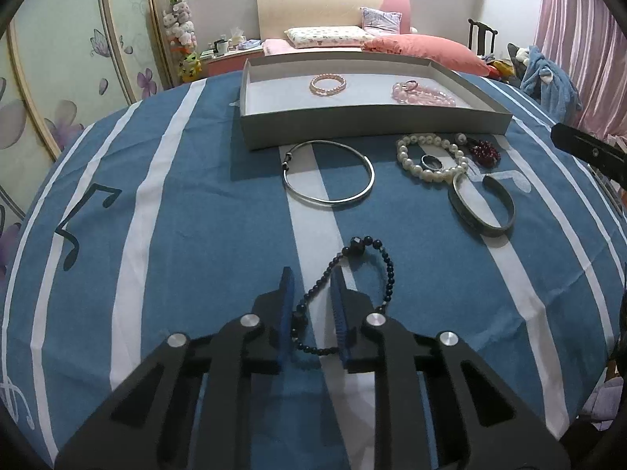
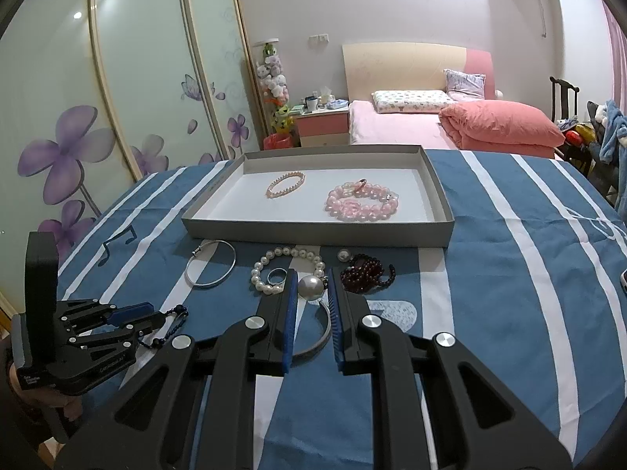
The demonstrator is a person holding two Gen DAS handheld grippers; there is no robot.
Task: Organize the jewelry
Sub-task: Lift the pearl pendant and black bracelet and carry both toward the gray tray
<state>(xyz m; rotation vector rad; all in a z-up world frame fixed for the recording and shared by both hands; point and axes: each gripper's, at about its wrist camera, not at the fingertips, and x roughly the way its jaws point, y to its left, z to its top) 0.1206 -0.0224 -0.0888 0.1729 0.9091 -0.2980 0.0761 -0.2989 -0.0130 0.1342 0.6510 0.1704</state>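
A grey tray (image 1: 372,117) (image 2: 317,231) holds a small peach pearl bracelet (image 1: 327,84) (image 2: 285,184) and a pink bead bracelet (image 1: 425,94) (image 2: 362,201). On the cloth lie a silver hoop (image 1: 328,175) (image 2: 211,266), a white pearl bracelet (image 1: 431,156) (image 2: 288,270) around a ring (image 1: 431,162) (image 2: 276,276), dark red beads (image 1: 484,150) (image 2: 366,272) and a dark cuff bangle (image 1: 482,205) (image 2: 317,333). My left gripper (image 1: 311,286) (image 2: 156,315) is open around a strand of the dark blue bead bracelet (image 1: 352,274). My right gripper (image 2: 311,286) is open astride the cuff's end and a large pearl (image 2: 310,287).
The table carries a blue cloth with white stripes (image 1: 176,235) (image 2: 509,274). Behind it stand a bed with pink bedding (image 2: 450,121), a nightstand (image 2: 321,125), a wardrobe with flower doors (image 2: 98,117) and a chair with clothes (image 2: 603,129).
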